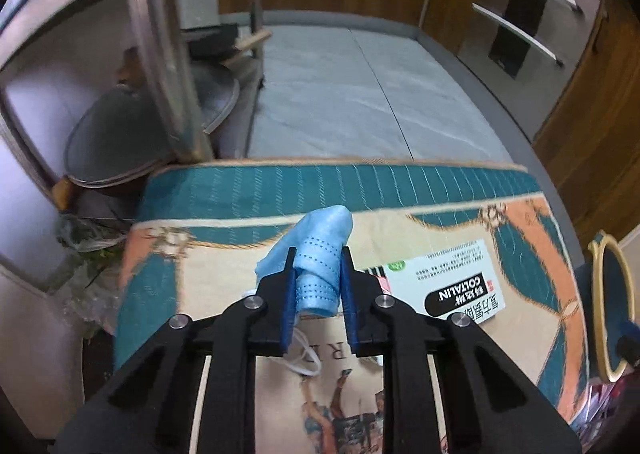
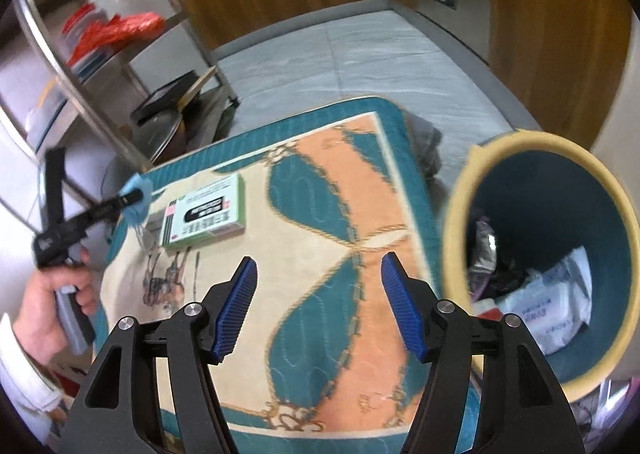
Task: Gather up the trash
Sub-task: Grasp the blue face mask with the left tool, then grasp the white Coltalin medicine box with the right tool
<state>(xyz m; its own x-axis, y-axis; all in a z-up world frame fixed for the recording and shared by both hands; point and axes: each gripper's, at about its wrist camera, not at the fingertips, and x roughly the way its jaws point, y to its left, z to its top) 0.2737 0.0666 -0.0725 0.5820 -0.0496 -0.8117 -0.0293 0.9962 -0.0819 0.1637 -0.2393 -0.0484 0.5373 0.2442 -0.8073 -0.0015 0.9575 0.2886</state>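
Your left wrist camera looks steeply down along its own fingers from close above the patterned table cover [image 1: 224, 230], facing the far edge and the grey floor [image 1: 352, 94] beyond. Your right wrist camera sits a little further back over the same cover, angled down with the bin [image 2: 460, 238] at its right edge. Both views share the cover, the white and green box [image 1: 444, 278] and the floor, and your right view also catches the left gripper [image 2: 134, 198] from the side.
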